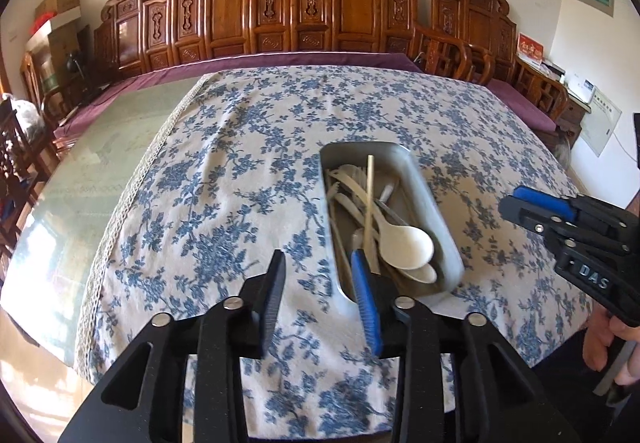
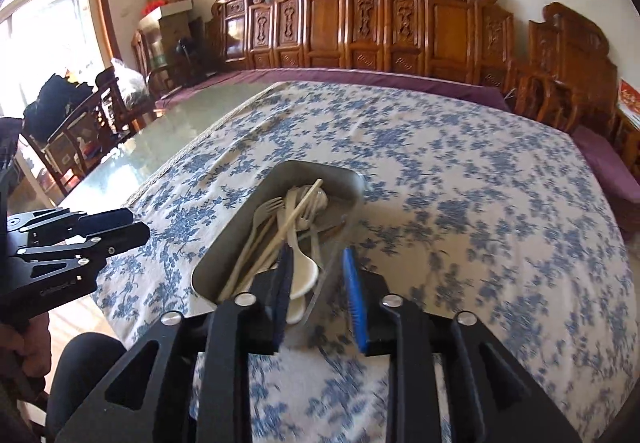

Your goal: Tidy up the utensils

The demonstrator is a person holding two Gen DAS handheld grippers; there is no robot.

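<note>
A grey metal tray (image 1: 424, 179) lies on the blue-flowered tablecloth (image 1: 248, 147). It holds several pale utensils: spoons (image 1: 404, 243), forks and a wooden chopstick (image 1: 369, 199). My left gripper (image 1: 320, 267) is open and empty, just left of the tray's near end. My right gripper (image 1: 516, 203) shows at the right of the left wrist view. In the right wrist view the right gripper (image 2: 318, 265) is open and empty, over the near right end of the tray (image 2: 236, 243), with the spoons (image 2: 302, 275), forks (image 2: 268, 207) and chopstick (image 2: 296, 211) in it. The left gripper (image 2: 132, 223) is at the left.
The cloth covers part of a glass-topped table (image 1: 92, 163) with bare glass to the left. Carved wooden chairs (image 1: 280, 7) line the far wall behind a purple cushion (image 1: 320, 59). More chairs (image 2: 88, 115) stand at the left.
</note>
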